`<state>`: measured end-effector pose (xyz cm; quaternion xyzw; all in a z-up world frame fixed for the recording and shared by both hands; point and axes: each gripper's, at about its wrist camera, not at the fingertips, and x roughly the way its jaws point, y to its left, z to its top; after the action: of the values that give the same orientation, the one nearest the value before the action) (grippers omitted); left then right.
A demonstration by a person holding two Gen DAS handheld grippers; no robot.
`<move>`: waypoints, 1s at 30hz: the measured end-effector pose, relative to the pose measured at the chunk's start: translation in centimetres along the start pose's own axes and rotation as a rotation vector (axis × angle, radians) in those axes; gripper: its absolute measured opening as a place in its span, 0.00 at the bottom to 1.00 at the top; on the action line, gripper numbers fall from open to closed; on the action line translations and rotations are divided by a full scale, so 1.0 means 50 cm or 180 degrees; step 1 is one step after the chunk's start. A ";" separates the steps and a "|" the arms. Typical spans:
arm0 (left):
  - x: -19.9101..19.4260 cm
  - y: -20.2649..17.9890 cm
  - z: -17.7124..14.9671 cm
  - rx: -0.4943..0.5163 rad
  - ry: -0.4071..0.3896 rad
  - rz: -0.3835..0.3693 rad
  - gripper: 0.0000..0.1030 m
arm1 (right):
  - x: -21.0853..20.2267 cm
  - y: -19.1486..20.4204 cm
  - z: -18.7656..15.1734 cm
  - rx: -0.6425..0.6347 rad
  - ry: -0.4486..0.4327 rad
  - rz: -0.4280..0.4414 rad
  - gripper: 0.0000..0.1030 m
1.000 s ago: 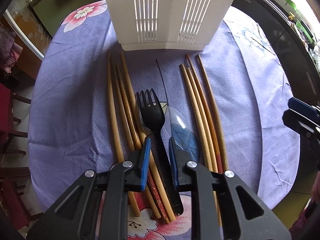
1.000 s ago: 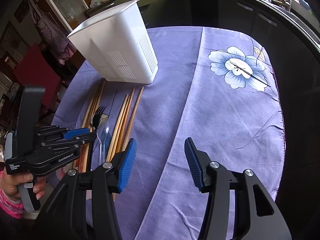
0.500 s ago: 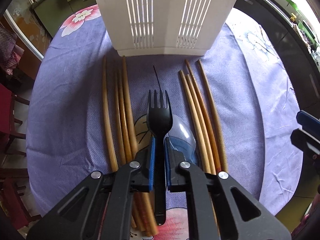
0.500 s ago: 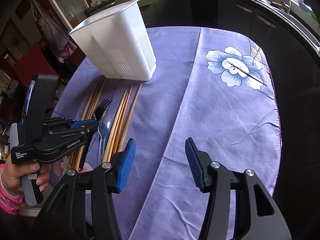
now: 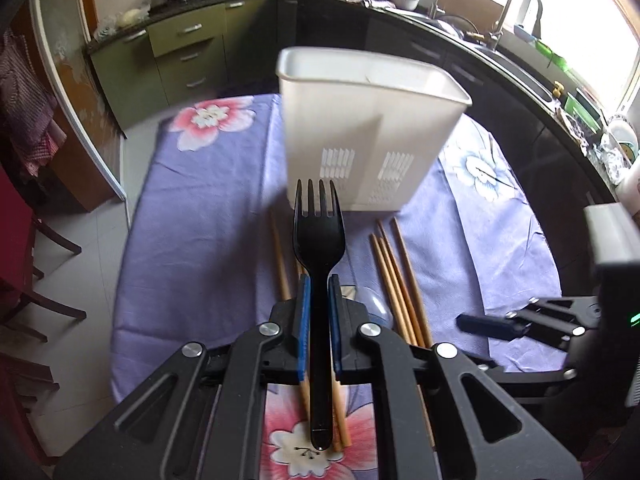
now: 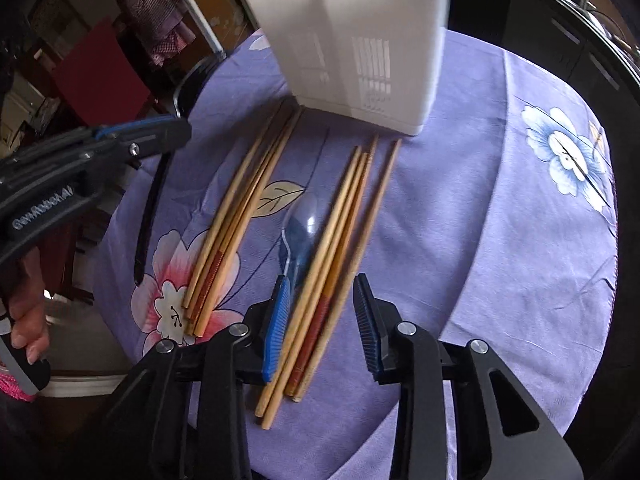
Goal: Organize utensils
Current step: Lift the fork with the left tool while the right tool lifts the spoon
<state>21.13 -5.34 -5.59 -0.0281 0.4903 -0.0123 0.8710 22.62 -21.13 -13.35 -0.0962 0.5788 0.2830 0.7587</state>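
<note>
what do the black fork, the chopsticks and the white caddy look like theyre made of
Black fork: likely plastic; thin, uniform matte black. Chopsticks: look like wood or bamboo; tan, some with red-brown ends. White caddy: probably moulded plastic; smooth, slightly translucent walls with vent slots.

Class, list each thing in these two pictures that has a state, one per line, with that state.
Left hand-held gripper: shut on fork.
Fork: lifted off the cloth, tines toward the caddy.
Right hand-held gripper: closing around right chopsticks, pads not yet touching.
Right chopsticks: lying flat.
Left chopsticks: lying flat.
Spoon: lying flat.
Caddy: upright.
</note>
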 end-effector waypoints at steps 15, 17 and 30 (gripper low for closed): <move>-0.019 0.053 -0.016 0.0018 -0.0045 -0.0125 0.08 | 0.107 0.080 0.042 -0.0050 0.0407 -0.0341 0.23; -0.019 0.054 -0.019 0.0036 -0.0053 -0.0118 0.08 | 0.111 0.099 0.044 -0.0078 0.0364 -0.0460 0.22; -0.037 0.068 -0.011 0.0024 -0.0142 -0.0114 0.08 | 0.036 0.111 0.022 0.0079 -0.0221 -0.0158 0.09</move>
<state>19.68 -1.87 -4.51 -0.0338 0.4702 -0.0292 0.8814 20.83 -15.49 -13.68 -0.0913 0.5530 0.2600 0.7863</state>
